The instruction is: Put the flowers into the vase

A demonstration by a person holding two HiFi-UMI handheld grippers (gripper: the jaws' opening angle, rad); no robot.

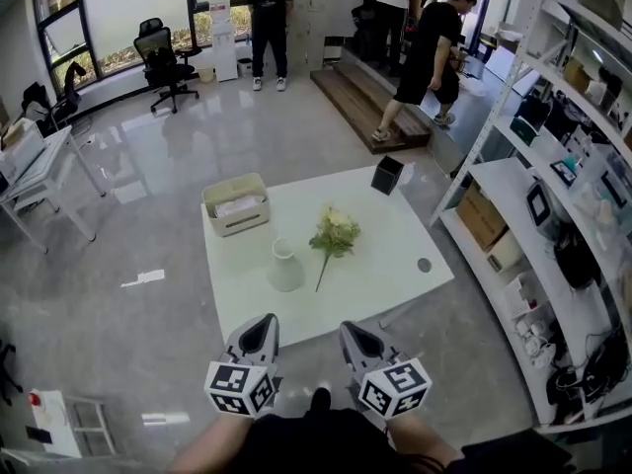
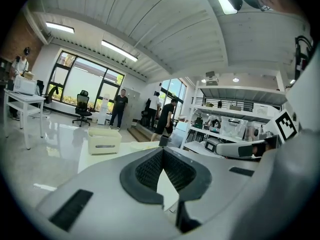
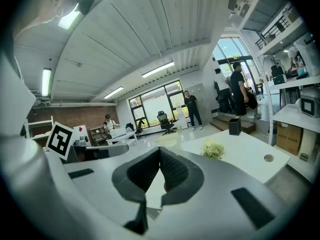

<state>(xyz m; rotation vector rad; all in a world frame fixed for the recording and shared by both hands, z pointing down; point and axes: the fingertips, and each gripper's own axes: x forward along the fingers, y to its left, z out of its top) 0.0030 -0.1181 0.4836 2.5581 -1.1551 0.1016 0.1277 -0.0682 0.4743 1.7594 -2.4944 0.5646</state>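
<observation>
Left gripper point(image 1: 263, 322) and right gripper point(image 1: 354, 330) are both clenched with nothing between the jaws. They are held side by side over the floor point(image 1: 148, 294), just short of the tabletop's near edge.

The white tabletop point(image 1: 390, 250) stands cornerwise to the view. The flowers point(image 1: 336, 233) lie flat near its middle, blooms toward the far side and stem toward the near edge. The white vase point(image 1: 284, 265) stands upright just left of them, close to the left edge, apart from the stem. A cream box point(image 1: 236, 203) sits at the far left corner, a black container point(image 1: 386, 175) at the far corner, and a round cable hole point(image 1: 424, 265) near the right corner.

Glossy grey floor lies open to the left and beyond the tabletop. A shelving rack point(image 1: 513, 181) stands close along the right side, its upright near the far corner. A white desk point(image 1: 39, 166) is well off to the left. An office chair point(image 1: 163, 62), a wooden platform point(image 1: 365, 102) and people point(image 1: 269, 13) are at the far end.
</observation>
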